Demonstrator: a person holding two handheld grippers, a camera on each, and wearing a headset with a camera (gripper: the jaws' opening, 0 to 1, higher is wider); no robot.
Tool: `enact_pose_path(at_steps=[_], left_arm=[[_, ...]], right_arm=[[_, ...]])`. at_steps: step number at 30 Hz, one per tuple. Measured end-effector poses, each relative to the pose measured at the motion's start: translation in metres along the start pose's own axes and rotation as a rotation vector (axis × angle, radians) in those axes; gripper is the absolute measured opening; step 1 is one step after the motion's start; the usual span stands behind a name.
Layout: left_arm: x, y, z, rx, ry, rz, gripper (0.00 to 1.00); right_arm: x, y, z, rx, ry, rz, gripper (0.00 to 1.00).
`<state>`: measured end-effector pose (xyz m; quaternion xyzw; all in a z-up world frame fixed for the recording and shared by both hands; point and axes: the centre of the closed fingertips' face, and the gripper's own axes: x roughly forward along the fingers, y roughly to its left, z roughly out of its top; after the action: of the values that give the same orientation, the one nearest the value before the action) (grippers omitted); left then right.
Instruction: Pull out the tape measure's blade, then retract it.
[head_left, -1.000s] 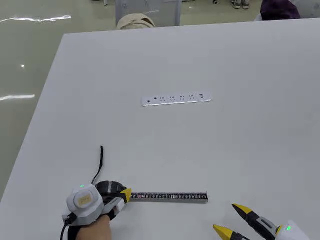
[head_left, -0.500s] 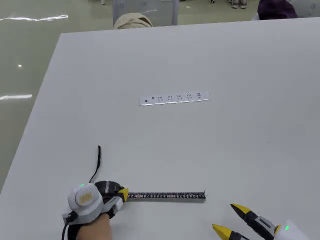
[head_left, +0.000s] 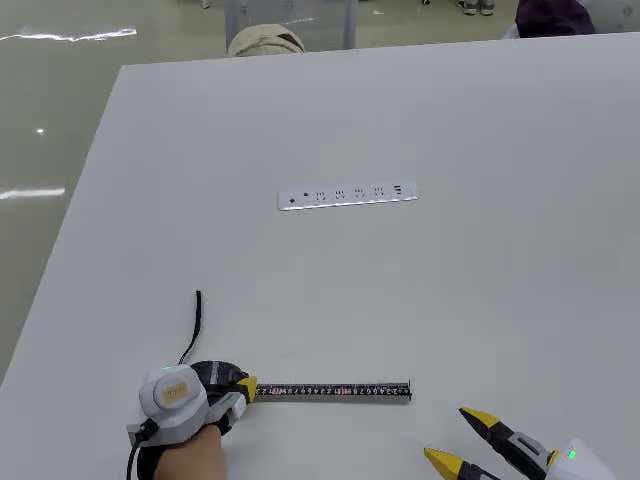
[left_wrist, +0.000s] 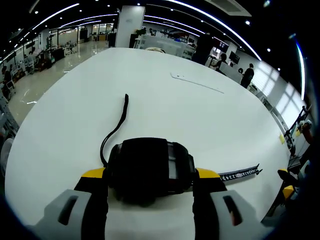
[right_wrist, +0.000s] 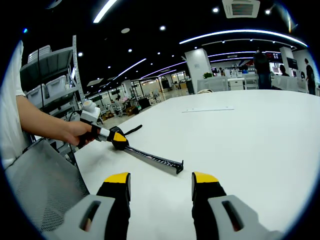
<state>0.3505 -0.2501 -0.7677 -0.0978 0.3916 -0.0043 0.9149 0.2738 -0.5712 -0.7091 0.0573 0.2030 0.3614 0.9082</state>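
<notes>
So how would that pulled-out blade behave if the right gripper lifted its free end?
The blade looks thin and narrow, lying flat on the table, so it would probably flex rather than stay rigid. Its case is clamped in the left gripper, so probably only the free end would rise.

The head view looks down from above the near edge of the white table (head_left: 480, 300) and faces across it to the power strip (head_left: 347, 195) and the floor beyond. The left gripper view sits low, close behind the tape measure (left_wrist: 150, 167), facing along the tabletop to the far edge. The right gripper view, also low, stands a little off and faces the blade (right_wrist: 152, 159) from its tip end. All three views share the blade and the power strip.
</notes>
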Motion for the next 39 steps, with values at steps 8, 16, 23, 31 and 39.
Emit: enact_pose_path(at_steps=[8, 16, 23, 31, 39], left_arm=[[0.0, 0.0, 0.0, 0.001, 0.001, 0.001, 0.67], [0.002, 0.001, 0.0, 0.0, 0.001, 0.0, 0.67], [0.001, 0.001, 0.0, -0.003, 0.005, 0.001, 0.67], [0.001, 0.0, 0.0, -0.006, 0.005, 0.001, 0.67], [0.002, 0.001, 0.0, -0.007, 0.004, 0.002, 0.67]], right_arm=[[0.002, 0.001, -0.002, -0.005, 0.011, 0.005, 0.49], [0.008, -0.002, -0.005, -0.013, 0.029, 0.026, 0.48], [0.015, -0.002, -0.005, -0.02, 0.046, 0.072, 0.48], [0.024, -0.002, -0.003, -0.041, 0.049, 0.13, 0.46], [0.032, -0.005, -0.004, -0.046, 0.056, 0.173, 0.46]])
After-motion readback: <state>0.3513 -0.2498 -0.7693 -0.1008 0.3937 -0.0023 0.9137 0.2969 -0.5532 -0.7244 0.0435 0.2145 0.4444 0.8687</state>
